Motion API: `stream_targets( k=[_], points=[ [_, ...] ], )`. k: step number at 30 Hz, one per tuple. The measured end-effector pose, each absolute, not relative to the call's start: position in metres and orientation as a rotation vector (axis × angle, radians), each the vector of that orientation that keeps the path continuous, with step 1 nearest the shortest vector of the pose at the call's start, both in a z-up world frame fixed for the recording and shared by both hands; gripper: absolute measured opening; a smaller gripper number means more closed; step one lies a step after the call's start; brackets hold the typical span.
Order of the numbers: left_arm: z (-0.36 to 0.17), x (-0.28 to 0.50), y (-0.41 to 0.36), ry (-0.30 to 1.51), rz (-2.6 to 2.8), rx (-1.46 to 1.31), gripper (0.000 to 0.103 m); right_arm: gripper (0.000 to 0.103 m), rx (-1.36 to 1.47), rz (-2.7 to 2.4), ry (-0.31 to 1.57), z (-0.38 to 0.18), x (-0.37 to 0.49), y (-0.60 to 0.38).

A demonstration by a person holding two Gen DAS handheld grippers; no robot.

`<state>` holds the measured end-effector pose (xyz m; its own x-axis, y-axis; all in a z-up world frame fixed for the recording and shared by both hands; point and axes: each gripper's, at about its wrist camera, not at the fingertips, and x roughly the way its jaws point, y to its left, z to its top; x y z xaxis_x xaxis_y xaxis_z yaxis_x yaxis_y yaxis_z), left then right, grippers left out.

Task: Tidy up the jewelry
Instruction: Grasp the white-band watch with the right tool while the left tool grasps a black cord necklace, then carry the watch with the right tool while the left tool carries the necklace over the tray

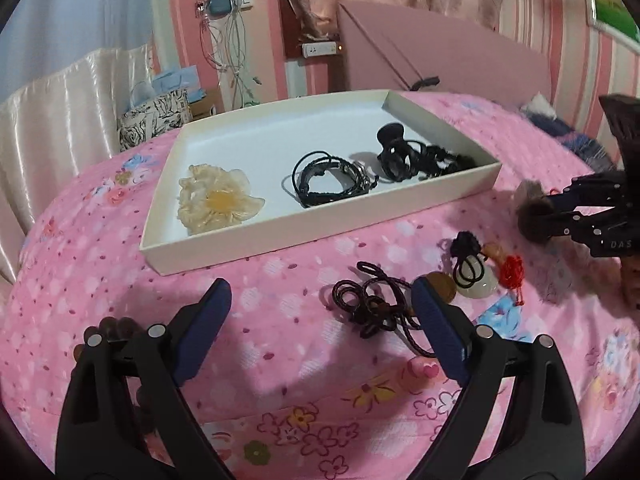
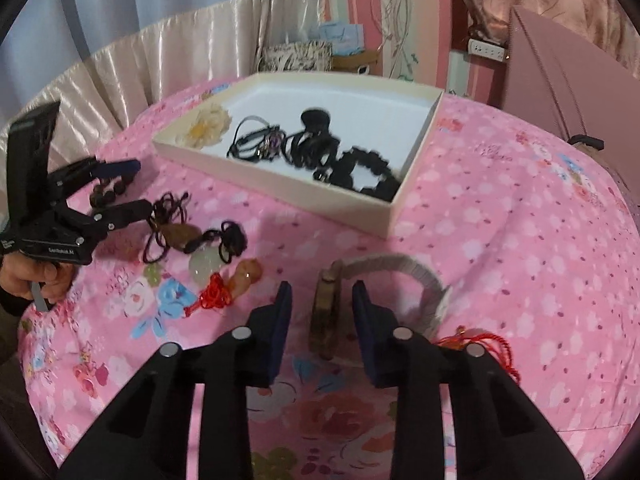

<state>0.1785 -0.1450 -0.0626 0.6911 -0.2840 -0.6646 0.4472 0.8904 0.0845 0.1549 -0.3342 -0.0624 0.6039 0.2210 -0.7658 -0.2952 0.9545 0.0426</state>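
A cream tray (image 1: 320, 236) (image 2: 416, 192) on the pink floral cloth holds a pale flower clip (image 1: 218, 204), a black cord bracelet (image 1: 332, 178), a black claw clip (image 1: 394, 148) and a black beaded bracelet (image 2: 362, 174). My left gripper (image 1: 322, 304) is open just above the cloth, beside a dark braided cord necklace (image 1: 372, 304). Near it lie a jade pendant on black cord (image 1: 476, 276) and a red-tasselled amber charm (image 1: 512, 270). My right gripper (image 2: 322, 308) is open, its fingers either side of a brownish comb-like piece (image 2: 326, 312) with a grey wrapped band (image 2: 404, 270).
A pink board (image 1: 448, 56) leans behind the table at the right. A patterned bag (image 1: 154, 114) and satin curtain stand beyond the far left edge. A red tassel (image 2: 480, 340) lies by my right gripper. Brown beads (image 1: 120, 326) lie under my left gripper's left finger.
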Motion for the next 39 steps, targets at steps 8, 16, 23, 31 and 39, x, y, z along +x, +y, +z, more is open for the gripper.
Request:
stream_targets(
  k=[8,16,23,31,39],
  points=[
    [-0.075,0.193,-0.159,0.797,-0.431,0.282,0.074,0.032,-0.099,0.294,0.905,-0.071,0.158,-0.328],
    [-0.079,0.185,-0.175,0.801,-0.559,0.292,0.018,0.012,-0.063,0.291,0.901,-0.074,0.161,-0.335],
    [-0.066,0.176,-0.161,0.740,-0.594,0.221,0.009,0.012,-0.070,0.281,0.823,-0.062,0.158,-0.331],
    [-0.027,0.160,-0.147,0.527,-0.530,0.225,0.008,0.012,-0.064,0.186,0.647,-0.016,0.148,-0.341],
    [0.024,0.174,-0.143,0.426,-0.439,0.227,0.008,0.012,-0.011,0.094,0.465,0.050,0.140,-0.339]
  ],
)
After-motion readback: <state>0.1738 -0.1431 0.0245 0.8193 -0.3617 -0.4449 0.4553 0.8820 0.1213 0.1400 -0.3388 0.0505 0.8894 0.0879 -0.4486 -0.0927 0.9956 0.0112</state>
